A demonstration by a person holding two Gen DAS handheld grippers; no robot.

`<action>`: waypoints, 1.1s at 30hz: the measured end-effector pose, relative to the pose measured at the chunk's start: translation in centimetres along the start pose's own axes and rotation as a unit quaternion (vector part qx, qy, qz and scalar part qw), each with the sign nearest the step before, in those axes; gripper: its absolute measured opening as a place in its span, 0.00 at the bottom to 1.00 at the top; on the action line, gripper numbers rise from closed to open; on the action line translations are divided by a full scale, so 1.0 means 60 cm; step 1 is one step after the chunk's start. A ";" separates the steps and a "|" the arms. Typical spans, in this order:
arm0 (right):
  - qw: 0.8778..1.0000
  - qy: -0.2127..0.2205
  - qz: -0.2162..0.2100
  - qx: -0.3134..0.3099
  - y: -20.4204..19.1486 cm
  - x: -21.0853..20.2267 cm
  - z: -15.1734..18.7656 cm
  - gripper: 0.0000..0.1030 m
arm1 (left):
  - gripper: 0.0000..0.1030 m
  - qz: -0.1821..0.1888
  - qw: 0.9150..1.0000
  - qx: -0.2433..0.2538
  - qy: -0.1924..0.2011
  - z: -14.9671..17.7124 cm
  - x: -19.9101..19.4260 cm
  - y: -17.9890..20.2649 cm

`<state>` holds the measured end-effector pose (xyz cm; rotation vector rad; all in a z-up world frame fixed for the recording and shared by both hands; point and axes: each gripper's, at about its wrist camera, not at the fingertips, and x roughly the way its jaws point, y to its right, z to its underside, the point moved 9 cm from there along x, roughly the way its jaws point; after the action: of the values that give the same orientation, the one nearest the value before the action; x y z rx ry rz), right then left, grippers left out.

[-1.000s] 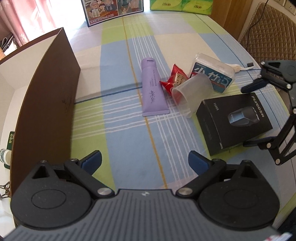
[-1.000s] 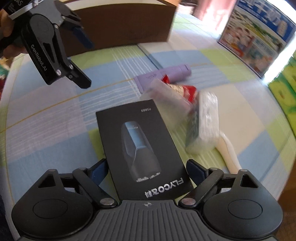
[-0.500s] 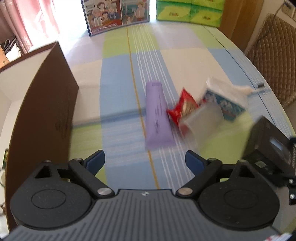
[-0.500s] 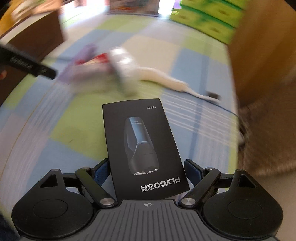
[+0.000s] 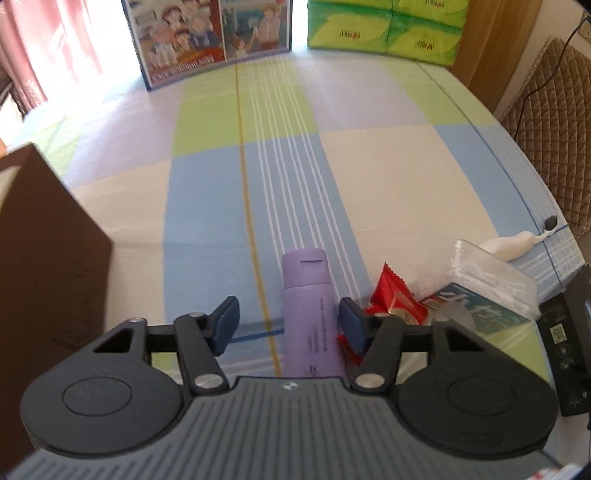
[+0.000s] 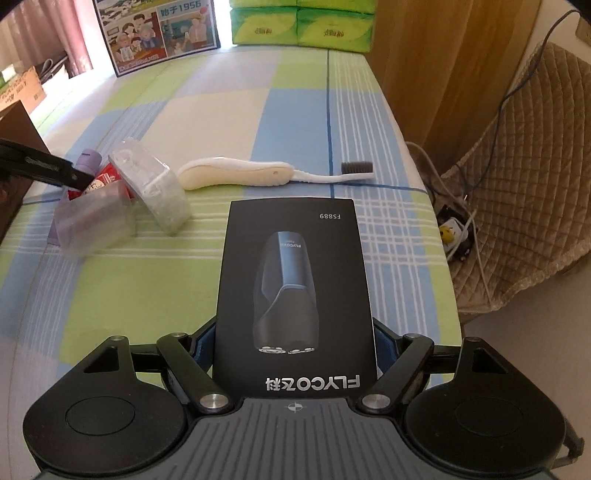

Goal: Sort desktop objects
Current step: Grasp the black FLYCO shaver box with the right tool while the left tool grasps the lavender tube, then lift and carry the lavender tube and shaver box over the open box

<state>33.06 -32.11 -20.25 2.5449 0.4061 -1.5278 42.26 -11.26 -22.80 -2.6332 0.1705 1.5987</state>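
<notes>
Left wrist view showed the left tool [image 5: 287,320] at the bottom centre of the frame, its matte black arms and blue rubber pads closing around a smooth lilac plastic tube [image 5: 309,314] that lay on the checked cloth surface [image 5: 369,166]. The right pad sat against the tube's side; the left pad stood apart from it, so nothing was gripped. Just right of the tube lay a crinkled red foil snack packet [image 5: 395,298], then a clear ribbed plastic box [image 5: 491,280] with a blue-printed label. A white toothbrush handle [image 5: 513,245] lay beyond it at the right edge. A brown cardboard box wall [image 5: 48,280] filled the left side.

Right wrist view showed the right tool [image 6: 293,341] at the bottom centre, its jaws closing on the sides of a flat, matte black rectangular shaver box [image 6: 295,280] printed with a glossy shaver picture; the pads appeared to press on its edges. At the left of the frame lay a frosted translucent cup [image 6: 96,225] on its side. In the upper background stood soft green tissue packs [image 6: 299,26] and a glossy printed carton [image 6: 159,33].
</notes>
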 end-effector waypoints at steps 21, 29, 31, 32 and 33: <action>0.999 0.017 -0.011 -0.040 -0.001 0.020 -0.008 0.75 | 0.27 -0.018 0.999 -0.039 -0.013 0.178 -0.080 -0.029; 0.999 0.023 -0.003 -0.046 -0.005 0.033 -0.032 0.76 | 0.30 -0.029 0.999 -0.044 -0.011 0.191 -0.086 -0.033; 0.999 0.021 0.002 -0.045 -0.004 0.037 -0.034 0.76 | 0.30 -0.034 0.999 -0.041 -0.008 0.197 -0.090 -0.031; 0.999 0.020 0.004 -0.043 -0.004 0.038 -0.034 0.76 | 0.30 -0.034 0.999 -0.041 -0.007 0.200 -0.092 -0.031; 0.999 0.018 0.006 -0.043 -0.004 0.039 -0.034 0.76 | 0.29 -0.034 0.999 -0.040 -0.007 0.201 -0.093 -0.031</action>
<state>35.76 -30.97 -21.35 2.5077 0.4502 -1.4302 29.29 -7.80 -23.43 -2.6551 0.0178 1.6347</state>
